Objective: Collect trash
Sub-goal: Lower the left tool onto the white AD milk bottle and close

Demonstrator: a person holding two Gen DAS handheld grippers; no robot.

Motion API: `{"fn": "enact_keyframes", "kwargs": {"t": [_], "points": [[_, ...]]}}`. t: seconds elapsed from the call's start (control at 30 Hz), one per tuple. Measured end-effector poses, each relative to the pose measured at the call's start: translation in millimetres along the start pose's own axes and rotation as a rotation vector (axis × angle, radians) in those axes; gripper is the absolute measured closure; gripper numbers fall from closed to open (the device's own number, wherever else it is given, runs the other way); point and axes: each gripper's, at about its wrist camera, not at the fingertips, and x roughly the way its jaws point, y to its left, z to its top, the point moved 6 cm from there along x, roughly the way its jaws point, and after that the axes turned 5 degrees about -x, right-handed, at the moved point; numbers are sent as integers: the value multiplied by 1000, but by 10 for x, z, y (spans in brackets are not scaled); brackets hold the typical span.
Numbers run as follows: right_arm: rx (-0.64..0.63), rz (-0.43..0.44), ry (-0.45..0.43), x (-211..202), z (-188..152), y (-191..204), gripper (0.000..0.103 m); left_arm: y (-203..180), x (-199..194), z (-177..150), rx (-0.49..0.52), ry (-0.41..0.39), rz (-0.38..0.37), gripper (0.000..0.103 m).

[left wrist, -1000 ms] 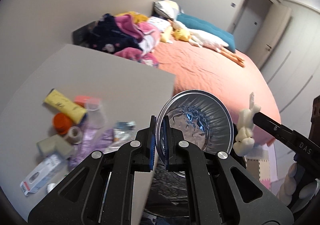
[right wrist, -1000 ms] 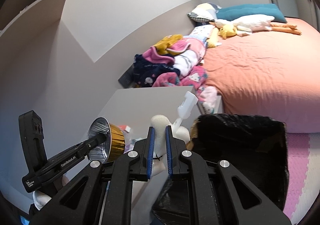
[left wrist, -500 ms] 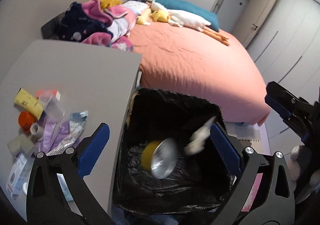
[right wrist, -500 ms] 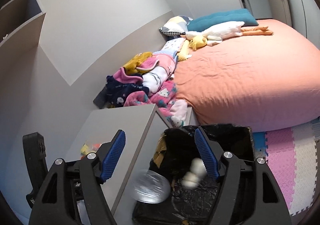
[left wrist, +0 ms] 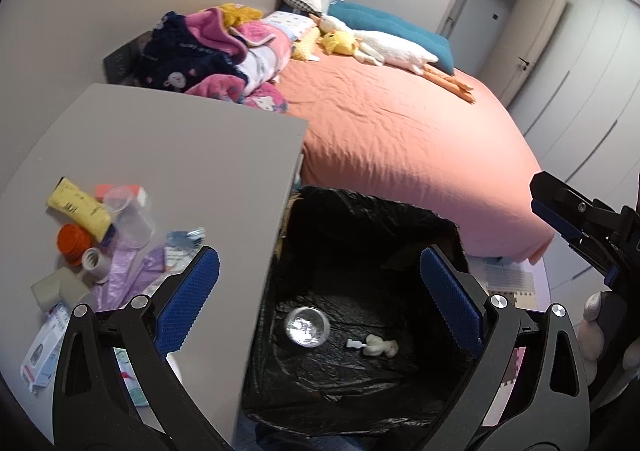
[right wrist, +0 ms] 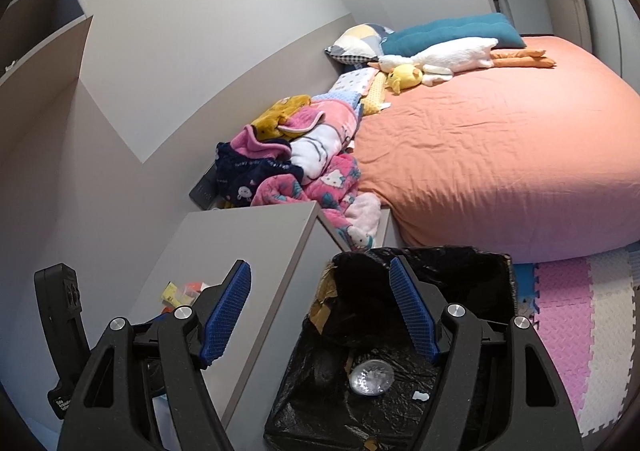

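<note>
A bin lined with a black bag (left wrist: 400,219) stands beside the grey table (left wrist: 180,155). At its bottom lie a foil cup (left wrist: 307,326) and a white crumpled piece (left wrist: 380,347). The bin (right wrist: 492,267) and the foil cup (right wrist: 371,377) also show in the right wrist view. My left gripper (left wrist: 318,297) is open and empty above the bin's near edge. My right gripper (right wrist: 320,311) is open and empty above the bin; it shows at the right edge of the left wrist view (left wrist: 560,215). Trash lies on the table's left: a yellow tube (left wrist: 78,209), an orange cap (left wrist: 72,241), a clear cup (left wrist: 130,221), purple plastic (left wrist: 124,281).
A bed with an orange sheet (left wrist: 400,131) lies beyond the bin, with a heap of clothes (left wrist: 216,51) and plush toys (left wrist: 380,47) at its head. Foam floor mats (right wrist: 580,311) lie to the right of the bin. A shelf (right wrist: 40,51) hangs at the left.
Both grippers opened. The foil cup left the left gripper and the white piece left the right gripper; both fell and now lie at the bottom of the bin.
</note>
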Motion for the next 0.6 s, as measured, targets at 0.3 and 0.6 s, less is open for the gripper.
{"fn": "enact_keyframes", "kwargs": {"t": [0.3,0.6], "points": [[-74,71,56,207,-88,332,30,427,-210,-105,-115,-37,79,6],[-176,184,142,442,-274,740,31,885,-372,-323,-271,-48,207,6]]}}
